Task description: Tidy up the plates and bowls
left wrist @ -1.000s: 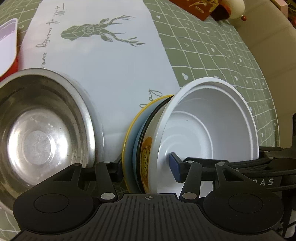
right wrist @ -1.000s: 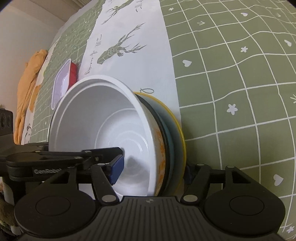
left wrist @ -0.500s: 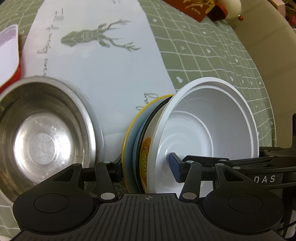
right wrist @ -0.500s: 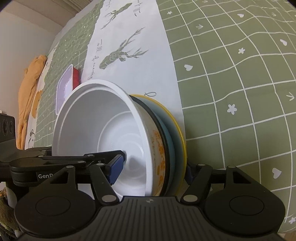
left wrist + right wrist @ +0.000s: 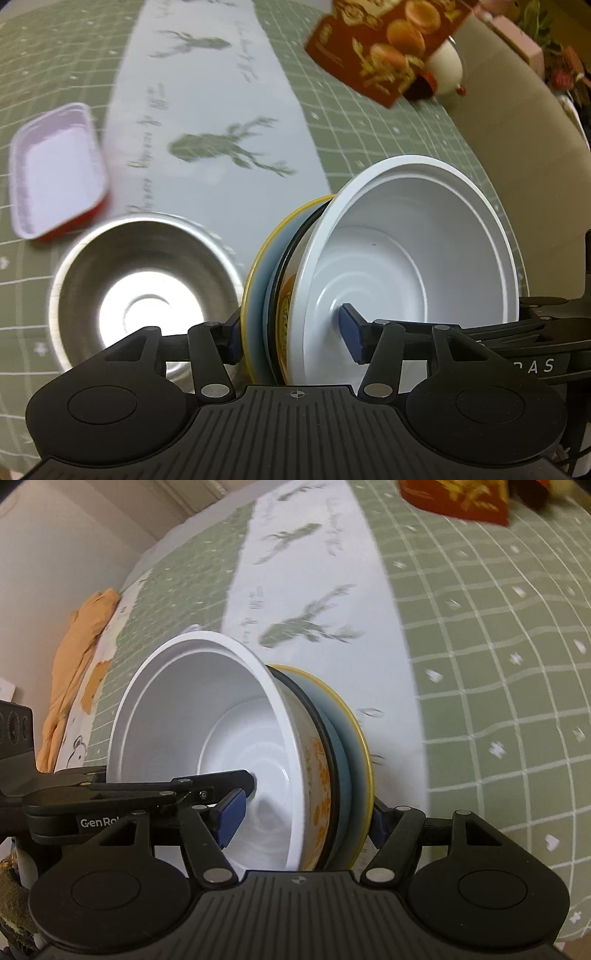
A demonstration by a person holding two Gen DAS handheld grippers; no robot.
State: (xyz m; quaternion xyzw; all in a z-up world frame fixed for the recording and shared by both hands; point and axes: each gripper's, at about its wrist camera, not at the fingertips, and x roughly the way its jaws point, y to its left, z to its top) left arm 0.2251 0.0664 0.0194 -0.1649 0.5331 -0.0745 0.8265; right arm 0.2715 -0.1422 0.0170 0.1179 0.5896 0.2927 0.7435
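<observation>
Bare white runner (image 5: pixel 221 107) lies open far of the steel bowl (image 5: pixel 144 280). A pink tray (image 5: pixel 55 170) blocks the left; a red box (image 5: pixel 384 48) stands far right. The green cloth (image 5: pixel 498 657) to the right is free.

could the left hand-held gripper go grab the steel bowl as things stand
Probably not yet: the left hand-held gripper straddles the stack of white bowl and yellow-rimmed plate, jaws opening slightly. The steel bowl sits unobstructed beside it.
</observation>
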